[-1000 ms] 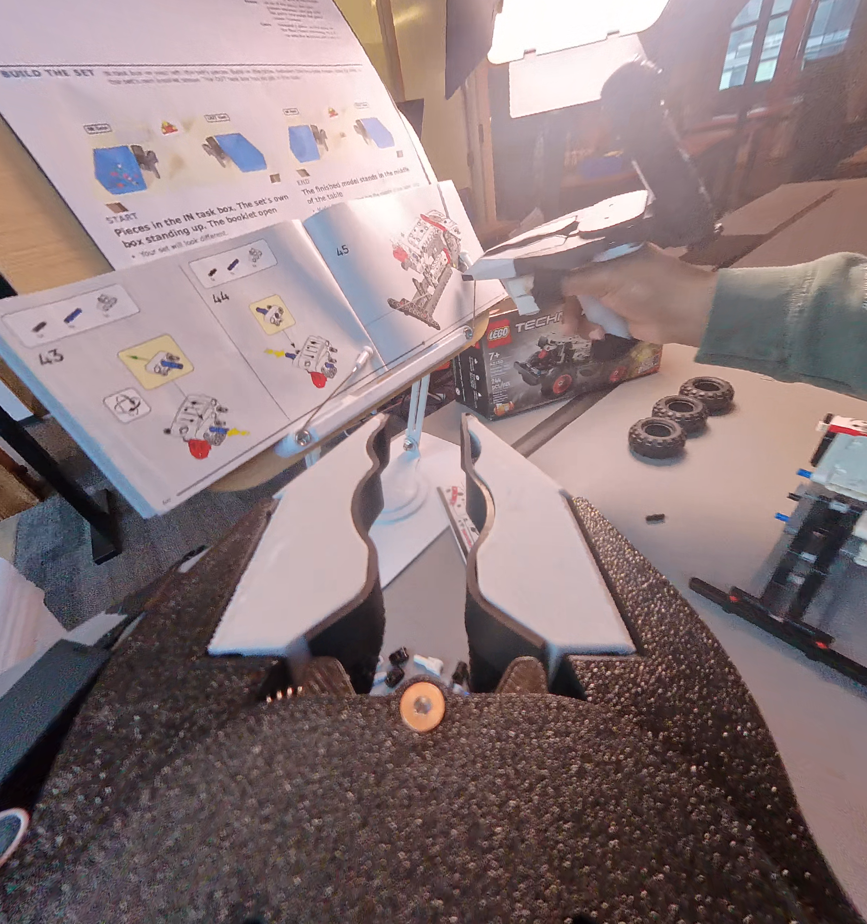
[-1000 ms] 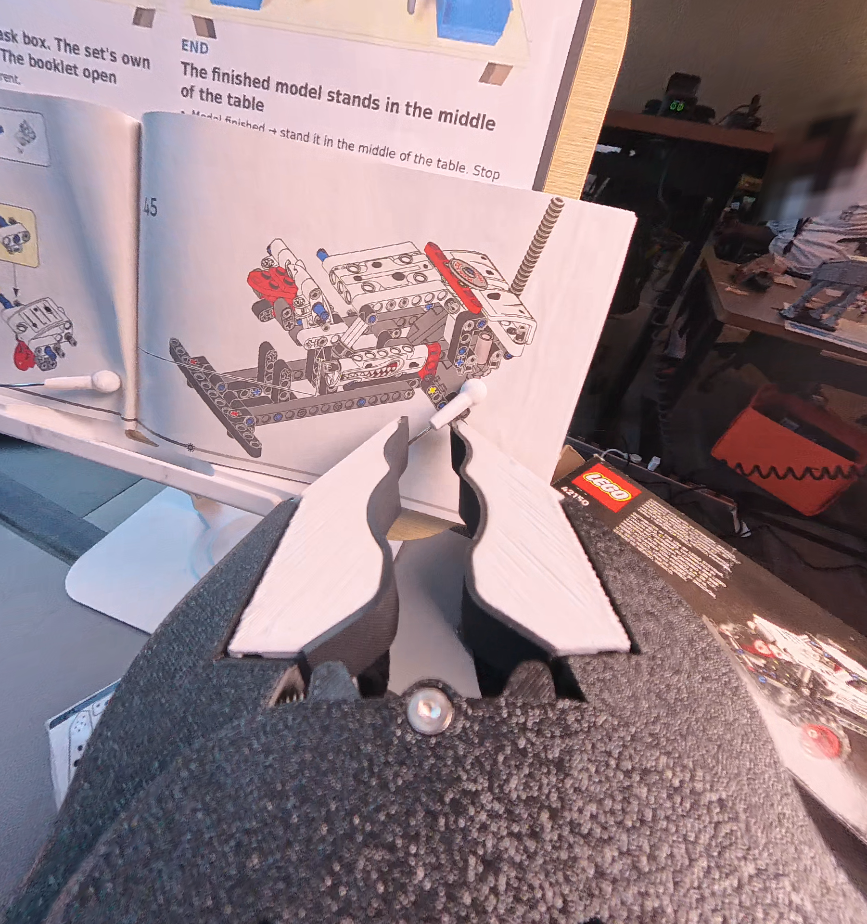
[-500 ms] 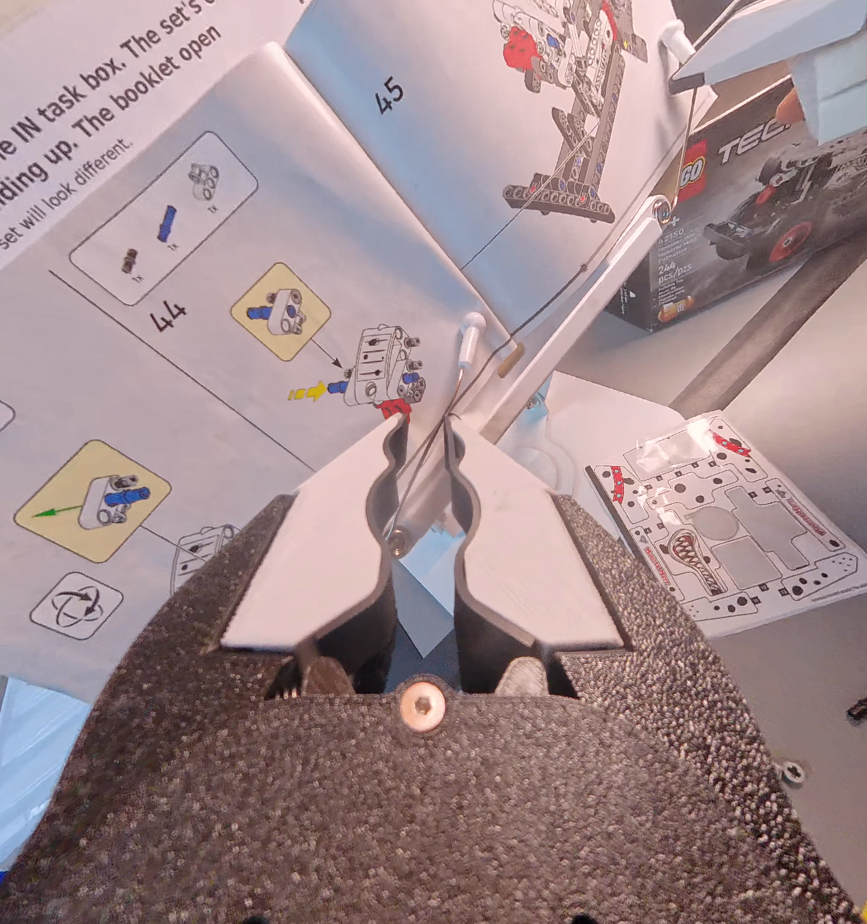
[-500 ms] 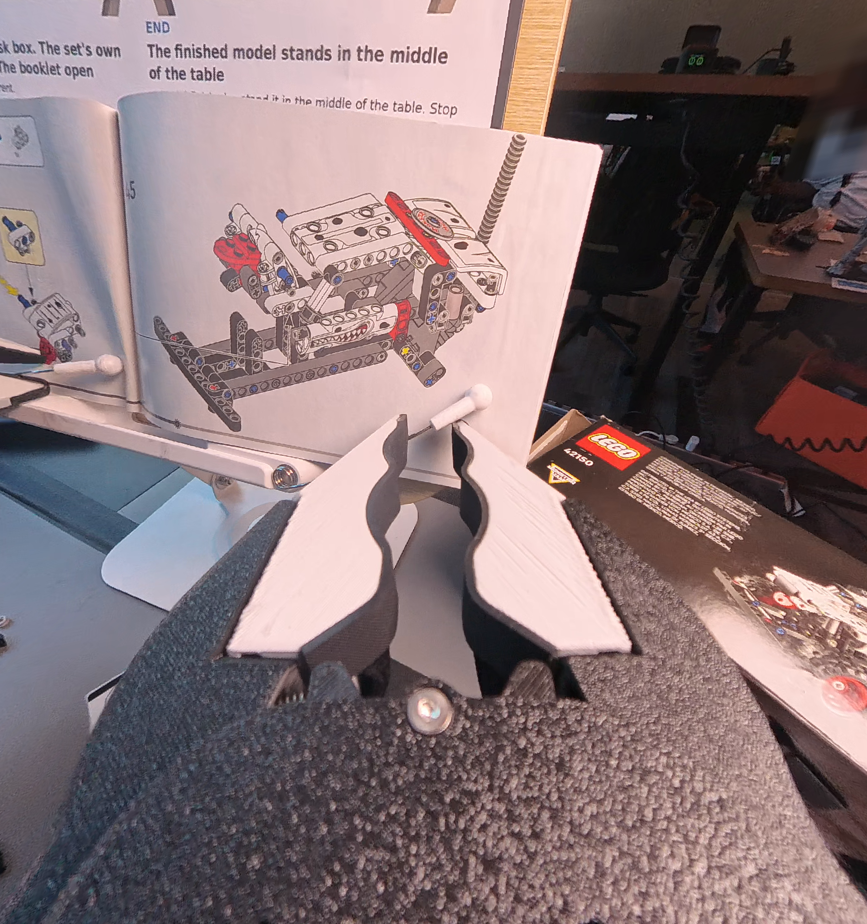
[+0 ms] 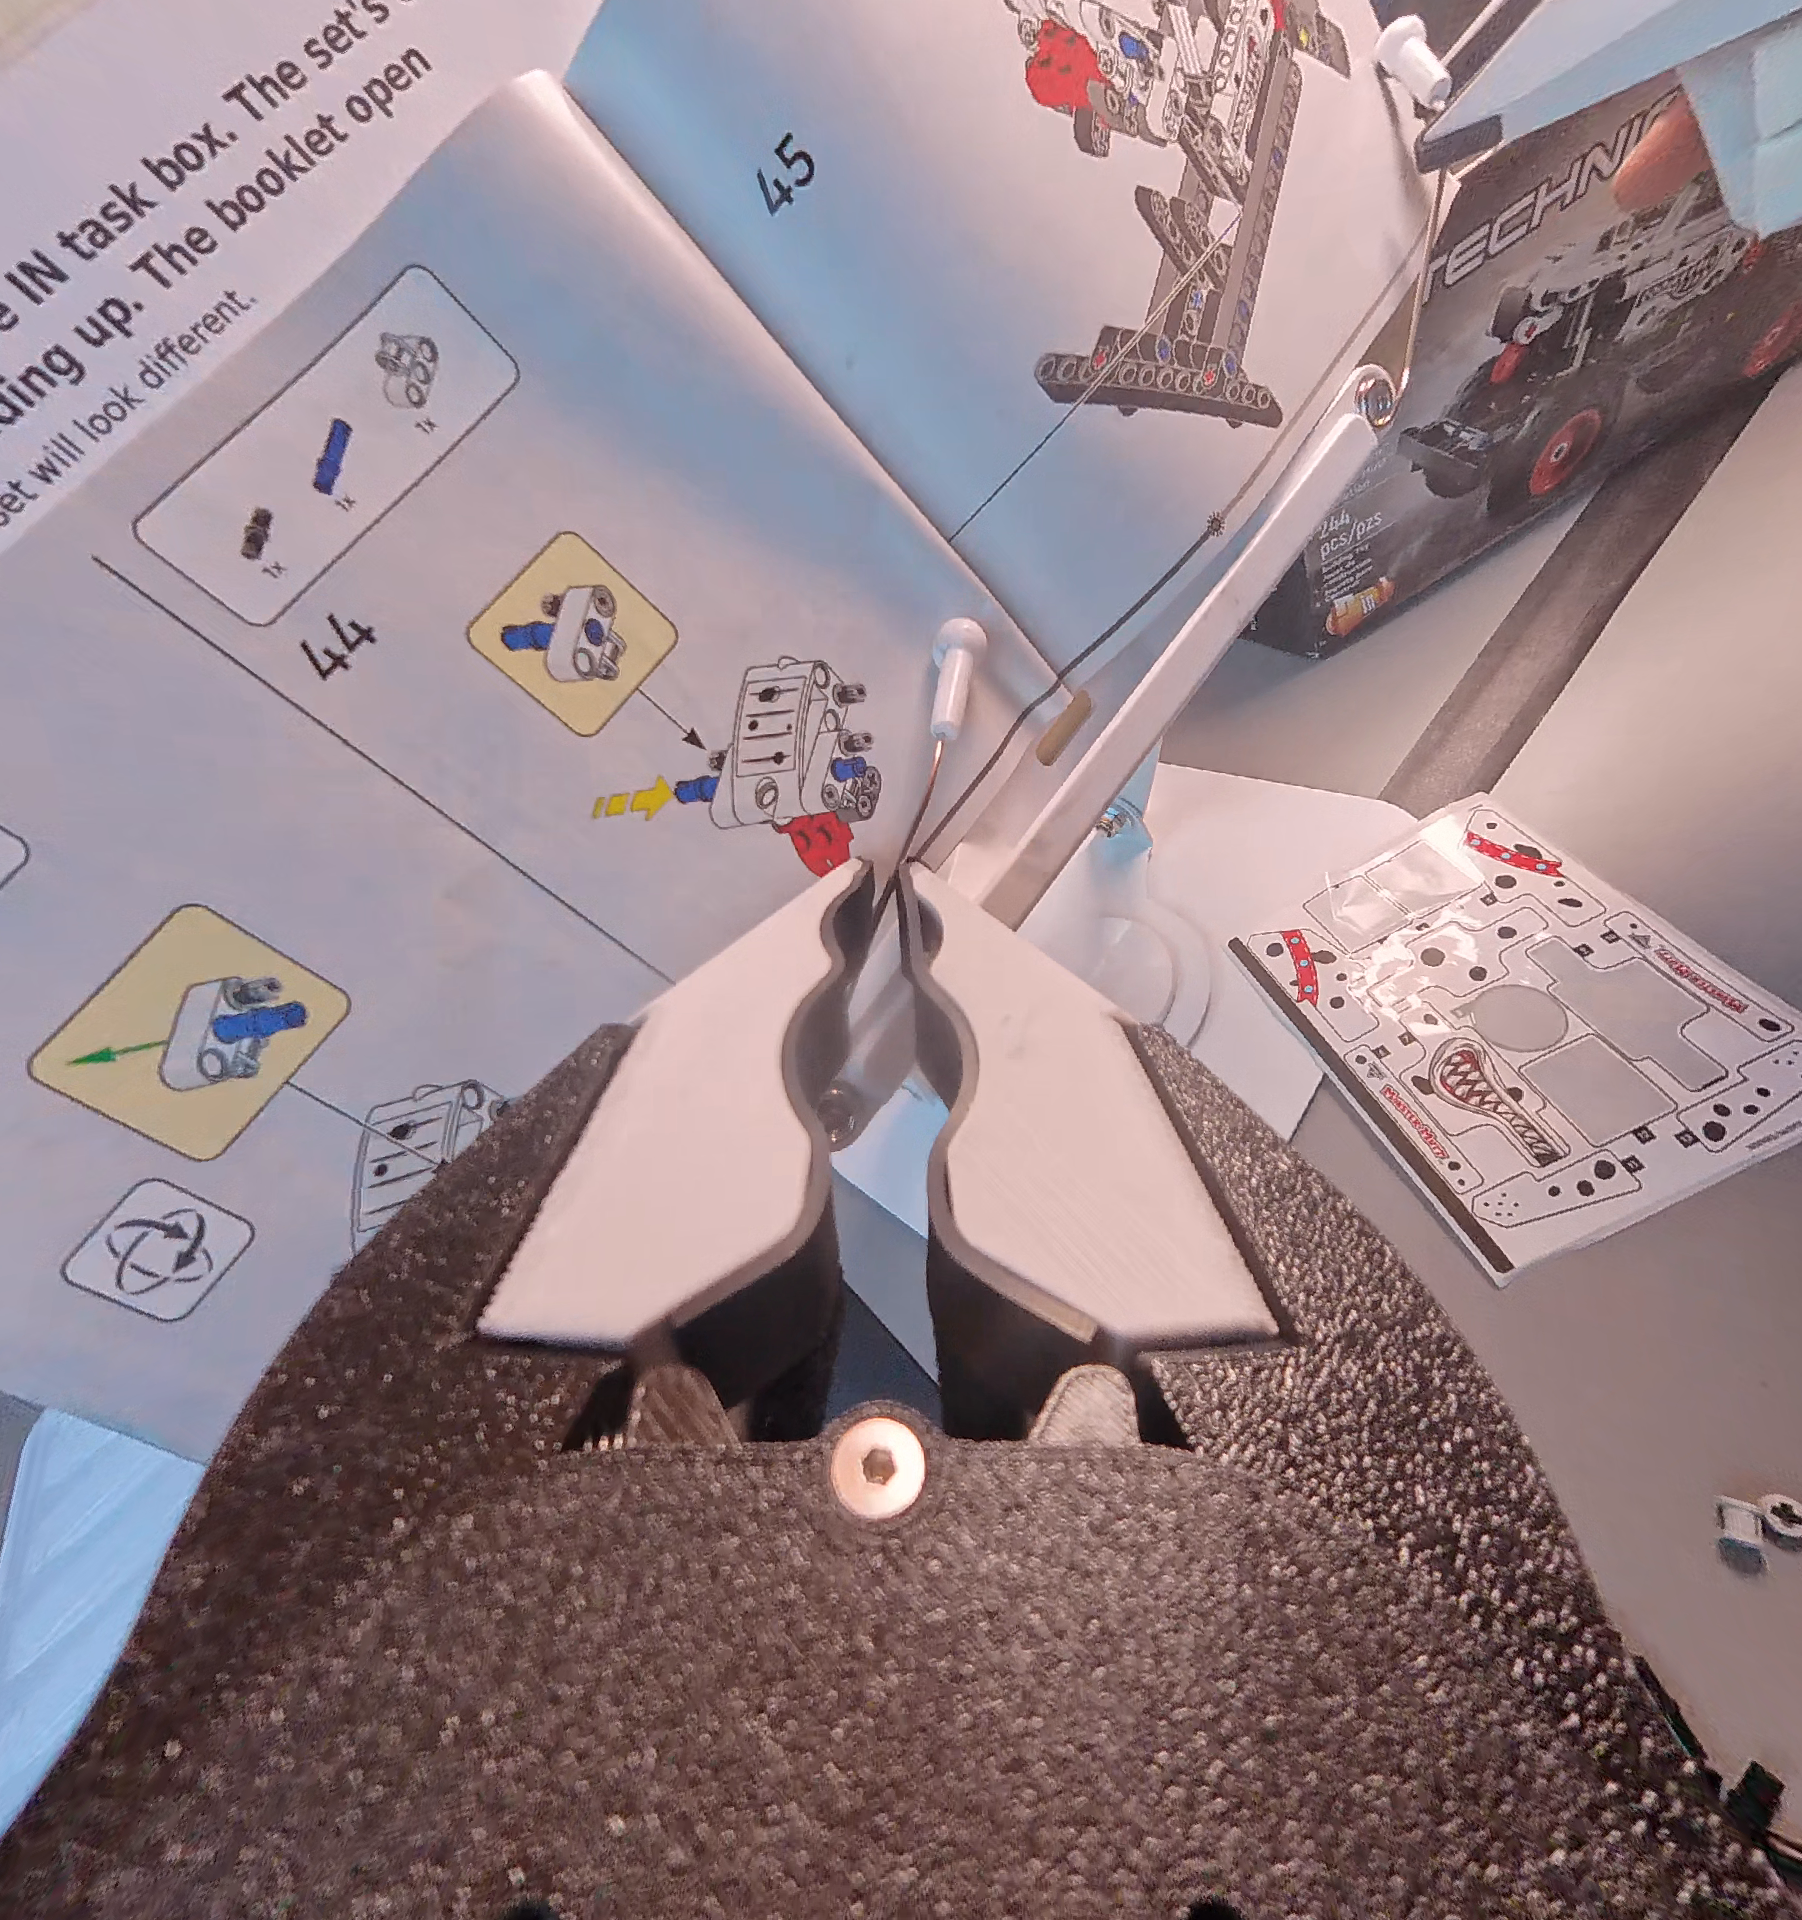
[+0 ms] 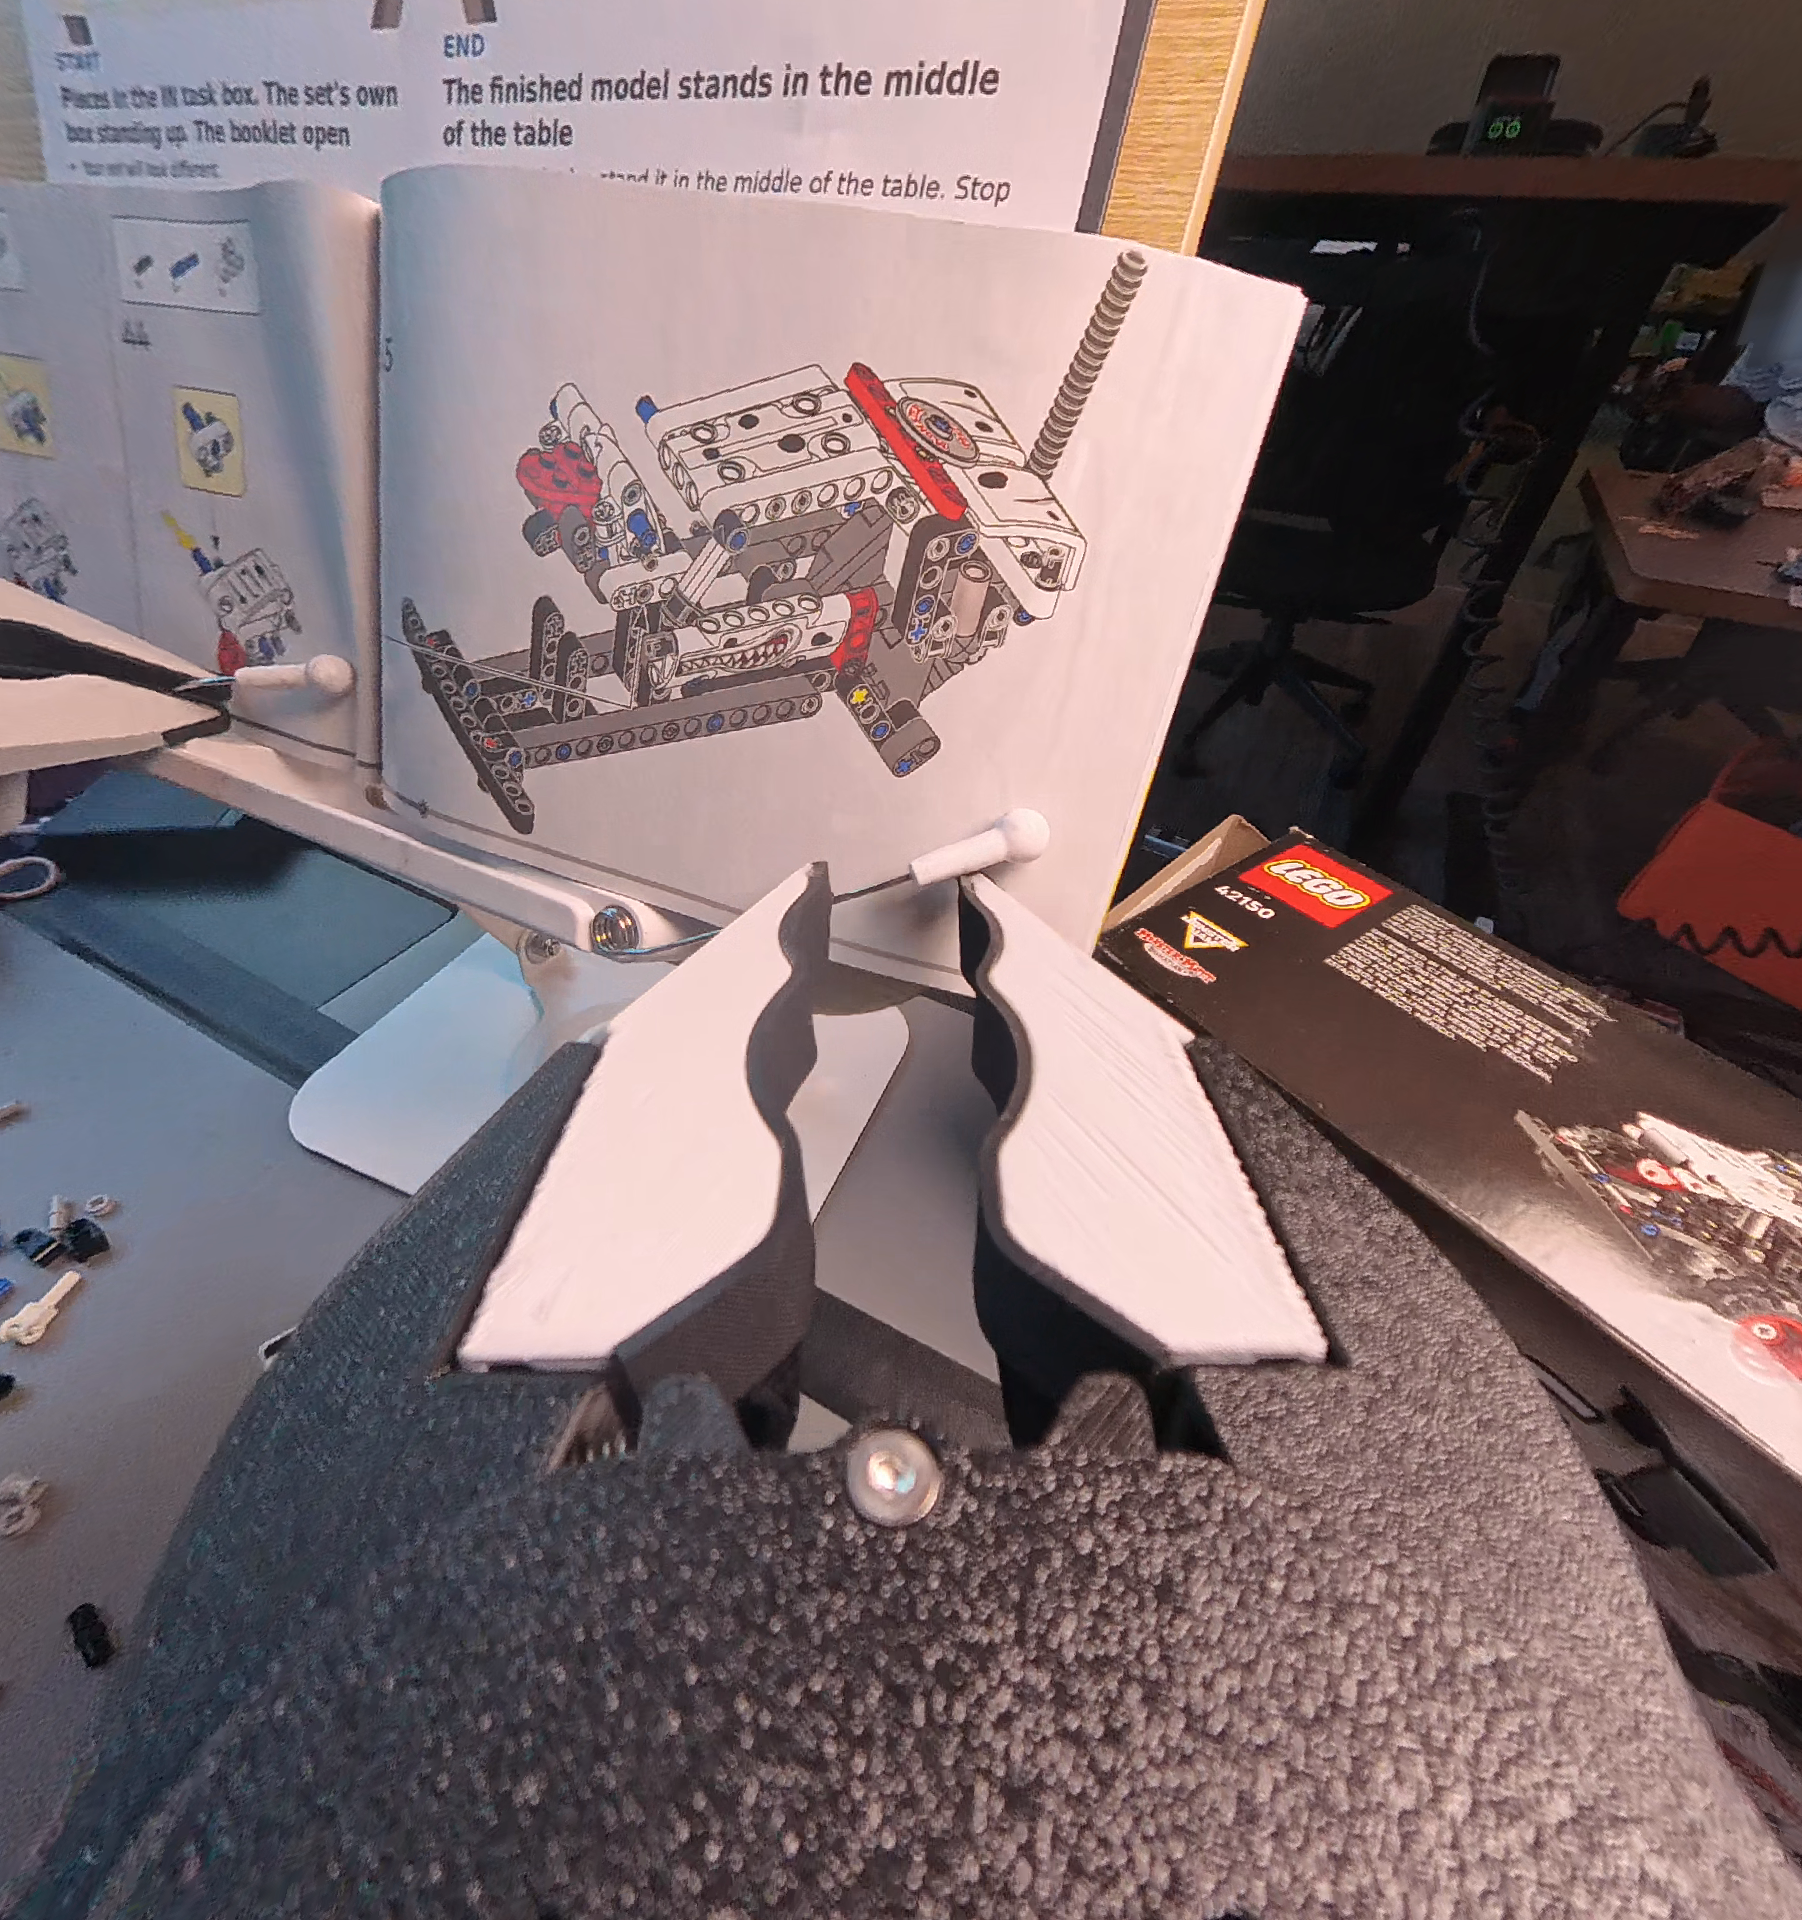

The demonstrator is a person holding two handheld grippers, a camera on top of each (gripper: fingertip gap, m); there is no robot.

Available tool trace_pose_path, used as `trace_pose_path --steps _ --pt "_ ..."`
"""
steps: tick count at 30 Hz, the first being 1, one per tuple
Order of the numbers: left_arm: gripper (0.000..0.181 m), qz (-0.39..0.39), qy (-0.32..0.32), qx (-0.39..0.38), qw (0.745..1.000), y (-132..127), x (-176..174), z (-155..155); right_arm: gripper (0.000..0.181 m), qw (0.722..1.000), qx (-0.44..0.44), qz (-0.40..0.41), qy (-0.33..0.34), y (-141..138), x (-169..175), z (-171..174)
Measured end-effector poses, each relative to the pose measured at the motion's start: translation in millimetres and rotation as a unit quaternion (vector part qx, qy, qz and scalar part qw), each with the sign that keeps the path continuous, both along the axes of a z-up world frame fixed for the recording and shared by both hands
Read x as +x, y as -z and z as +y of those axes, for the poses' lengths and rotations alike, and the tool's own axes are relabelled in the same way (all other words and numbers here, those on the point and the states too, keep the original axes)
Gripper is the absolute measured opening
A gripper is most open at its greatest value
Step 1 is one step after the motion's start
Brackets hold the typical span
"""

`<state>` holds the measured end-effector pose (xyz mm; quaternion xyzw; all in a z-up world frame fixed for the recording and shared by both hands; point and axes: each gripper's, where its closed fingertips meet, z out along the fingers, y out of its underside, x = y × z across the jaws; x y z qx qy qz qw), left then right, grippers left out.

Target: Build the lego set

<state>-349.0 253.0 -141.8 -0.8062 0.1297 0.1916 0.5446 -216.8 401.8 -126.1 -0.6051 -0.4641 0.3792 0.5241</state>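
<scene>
The left gripper [image 5: 884, 883] has closed in half a second: its fingers now pinch the thin wire page-holder [image 5: 947, 694] of the white book stand [image 5: 1167, 665], where before they sat apart around it. The right gripper [image 6: 892, 883] stays parted just below the stand's other page-holder [image 6: 980, 847], holding nothing. The instruction booklet [image 6: 772, 312] lies open on the stand, loose Lego pieces [image 6: 14, 1268] on the table [image 6: 149, 1091], set box [image 6: 1499, 1039] to the right. Likely a page turn is starting, not building.
</scene>
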Motion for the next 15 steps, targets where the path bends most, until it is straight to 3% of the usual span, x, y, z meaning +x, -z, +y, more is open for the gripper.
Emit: trace_pose_path --steps 4,5,8,12,15 --pt "0.007 -0.014 -0.005 -0.001 1.000 -0.1 -0.6 -1.7 0.029 1.000 -0.001 -0.008 0.001 3.4 5.2 -4.6" --pt "0.012 -0.021 -0.012 0.002 1.000 -1.4 -1.0 -3.6 0.038 1.000 0.003 -0.009 0.002 3.3 7.0 -6.0" --pt "0.031 -0.062 -0.003 0.048 0.997 -14.6 12.1 -18.5 0.042 1.000 0.017 -0.004 0.012 -0.5 16.6 -11.3" --pt "0.039 -0.144 0.032 0.122 0.982 -29.3 52.6 -63.1 0.040 0.999 0.033 0.029 -0.014 -15.8 27.2 -36.6" --pt "0.040 -0.194 0.059 0.137 0.970 -20.4 93.2 -106.6 0.029 0.996 0.079 0.036 -0.035 -27.0 27.4 -55.9"
